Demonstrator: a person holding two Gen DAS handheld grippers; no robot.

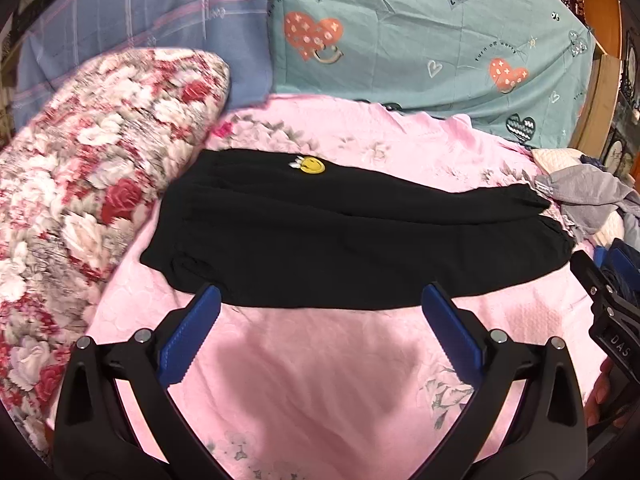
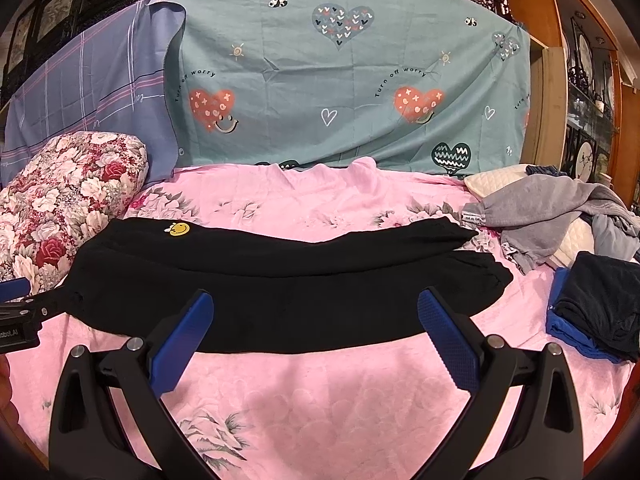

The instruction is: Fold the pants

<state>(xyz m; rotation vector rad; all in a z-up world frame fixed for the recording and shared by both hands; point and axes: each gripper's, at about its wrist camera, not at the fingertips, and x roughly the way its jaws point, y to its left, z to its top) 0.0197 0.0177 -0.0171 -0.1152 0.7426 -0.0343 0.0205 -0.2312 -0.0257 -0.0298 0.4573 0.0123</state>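
Observation:
Black pants point(image 1: 320, 232) with a yellow smiley patch point(image 1: 312, 165) lie flat on the pink floral bedsheet point(image 1: 320, 380), one leg folded onto the other, waist to the left and cuffs to the right. They also show in the right wrist view point(image 2: 280, 284). My left gripper point(image 1: 320, 300) is open and empty, hovering just in front of the pants' near edge. My right gripper point(image 2: 316, 304) is open and empty, also over the near edge. The right gripper's body shows at the right edge of the left wrist view point(image 1: 608, 304).
A red floral pillow point(image 1: 80, 184) lies left of the pants. A grey garment pile point(image 2: 560, 212) and a folded dark-and-blue stack point(image 2: 596, 304) lie to the right. A teal heart-print sheet point(image 2: 340, 80) and a blue plaid sheet point(image 2: 88, 92) hang behind.

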